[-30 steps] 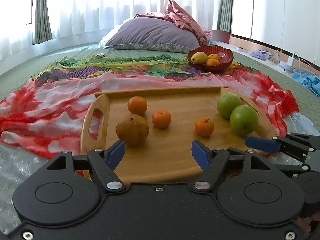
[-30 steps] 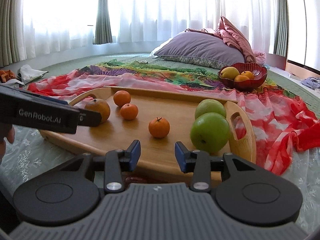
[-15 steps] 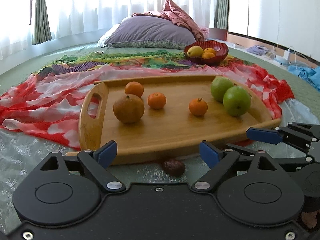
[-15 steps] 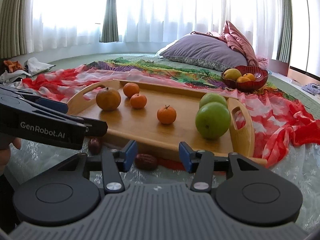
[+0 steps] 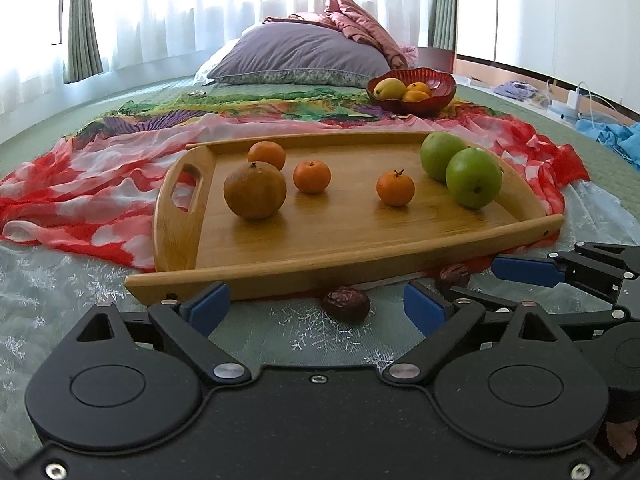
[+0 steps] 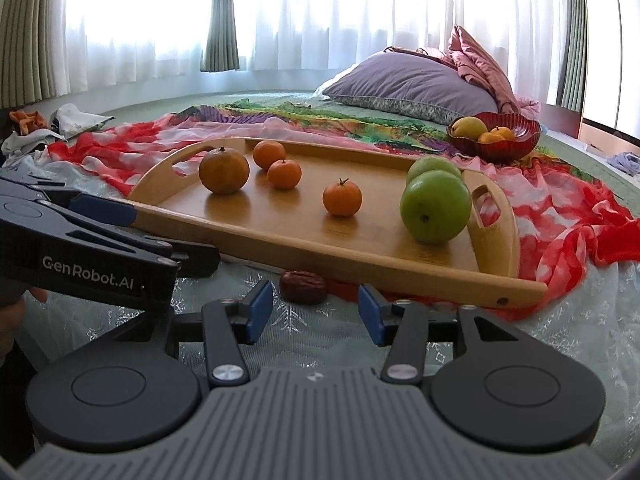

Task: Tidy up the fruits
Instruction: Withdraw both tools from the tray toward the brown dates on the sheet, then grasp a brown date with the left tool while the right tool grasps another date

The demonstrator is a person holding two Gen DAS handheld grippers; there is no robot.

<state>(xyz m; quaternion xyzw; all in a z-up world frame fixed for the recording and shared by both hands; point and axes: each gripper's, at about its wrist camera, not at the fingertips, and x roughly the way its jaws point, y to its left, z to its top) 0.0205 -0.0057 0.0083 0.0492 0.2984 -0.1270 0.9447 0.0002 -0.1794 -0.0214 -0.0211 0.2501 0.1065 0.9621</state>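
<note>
Presently: both tongs, left and right, agape, empty; dates before tray risk rolling underneath if nudged.

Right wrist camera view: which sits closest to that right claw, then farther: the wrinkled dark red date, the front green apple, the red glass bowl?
1. Wrinkled dark red date, on the lace cloth just ahead of the right claw.
2. Front green apple, at the right end of the wooden tray.
3. Red glass bowl, far back right, near the purple pillow.
</note>
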